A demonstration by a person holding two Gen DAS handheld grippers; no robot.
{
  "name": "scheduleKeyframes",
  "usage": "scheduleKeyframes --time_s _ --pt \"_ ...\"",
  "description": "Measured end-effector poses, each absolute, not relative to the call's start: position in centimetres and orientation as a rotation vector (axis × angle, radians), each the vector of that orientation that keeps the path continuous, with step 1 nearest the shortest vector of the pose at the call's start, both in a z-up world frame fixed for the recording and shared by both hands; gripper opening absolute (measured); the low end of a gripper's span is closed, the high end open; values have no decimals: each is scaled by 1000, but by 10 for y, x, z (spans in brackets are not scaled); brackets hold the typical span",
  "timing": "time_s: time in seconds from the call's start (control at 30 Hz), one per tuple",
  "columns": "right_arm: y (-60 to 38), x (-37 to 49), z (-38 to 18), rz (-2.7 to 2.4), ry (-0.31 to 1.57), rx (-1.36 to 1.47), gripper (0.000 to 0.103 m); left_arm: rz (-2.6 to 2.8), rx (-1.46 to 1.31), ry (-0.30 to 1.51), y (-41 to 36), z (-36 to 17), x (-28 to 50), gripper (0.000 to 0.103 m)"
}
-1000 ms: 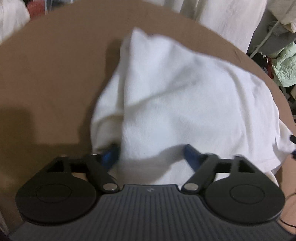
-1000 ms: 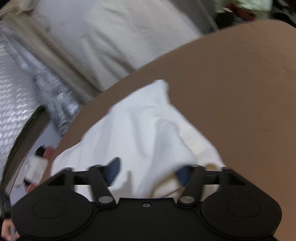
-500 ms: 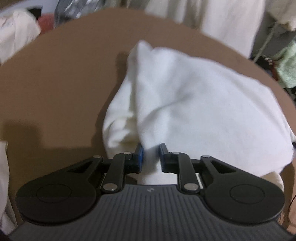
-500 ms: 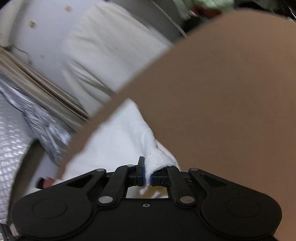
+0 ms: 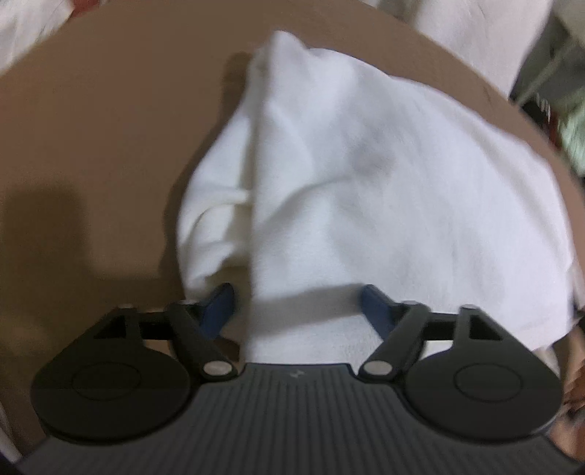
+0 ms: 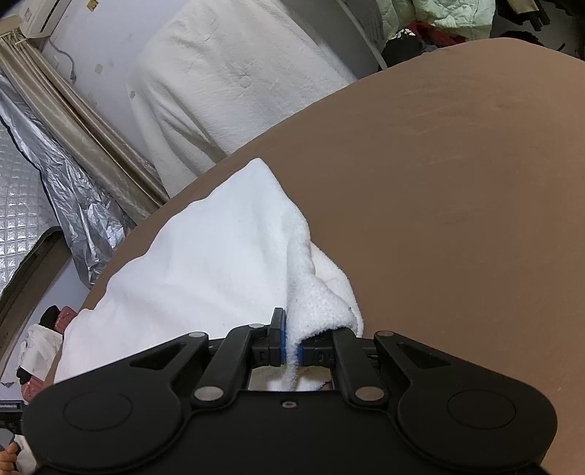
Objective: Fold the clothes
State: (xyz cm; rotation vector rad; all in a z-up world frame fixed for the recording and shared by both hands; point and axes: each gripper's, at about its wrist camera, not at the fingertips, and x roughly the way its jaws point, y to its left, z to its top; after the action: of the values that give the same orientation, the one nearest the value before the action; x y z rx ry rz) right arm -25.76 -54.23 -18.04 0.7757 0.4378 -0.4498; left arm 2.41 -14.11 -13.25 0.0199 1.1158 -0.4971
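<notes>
A white fleecy garment lies bunched on a brown round table. My left gripper is open, its blue-padded fingers spread over the garment's near edge, with cloth lying between them. My right gripper is shut on a fold of the same white garment at its near right corner; the pinched cloth bulges over the right finger. The garment spreads away to the left from the right gripper.
The brown table extends to the right of the garment. Beyond its far edge hang a white fleecy cloth and a silver foil sheet. A pale green garment lies further back.
My left gripper closed on the garment's edge half a second ago and has now opened again. My right gripper closed on the fold and stays shut, the view now steadier.
</notes>
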Motion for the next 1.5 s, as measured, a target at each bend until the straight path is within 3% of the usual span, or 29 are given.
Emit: scheduleKeyframes --time_s 0.03,0.23,0.33,0.57,0.77,1.07,1.27,1.37,1.5 --pt "-543 -258 -182 -450 434 779 9 -497 42 1081 -146 -130 22 6" --pt "-545 -254 -168 -408 452 804 13 -481 -8 770 -126 -54 2 5" --pt "-550 -256 -150 -345 432 837 13 -553 -146 802 -99 -38 -2 6" --pt "-538 -252 -153 -404 494 759 13 -475 -73 1048 -100 -114 16 6" --pt "-540 -272 -92 -374 328 736 7 -523 -70 976 -95 -89 15 6" --pt "-503 -225 -96 -574 678 297 5 -510 116 1042 -107 -107 -1 7" --pt "-498 -257 -76 -647 617 453 4 -525 9 1027 -88 -88 -1 7" --pt "-502 -254 -93 -597 705 482 5 -497 64 1055 -91 -100 0 8" --pt "-528 -264 -129 -502 709 542 10 -473 129 1117 -97 -110 -3 25"
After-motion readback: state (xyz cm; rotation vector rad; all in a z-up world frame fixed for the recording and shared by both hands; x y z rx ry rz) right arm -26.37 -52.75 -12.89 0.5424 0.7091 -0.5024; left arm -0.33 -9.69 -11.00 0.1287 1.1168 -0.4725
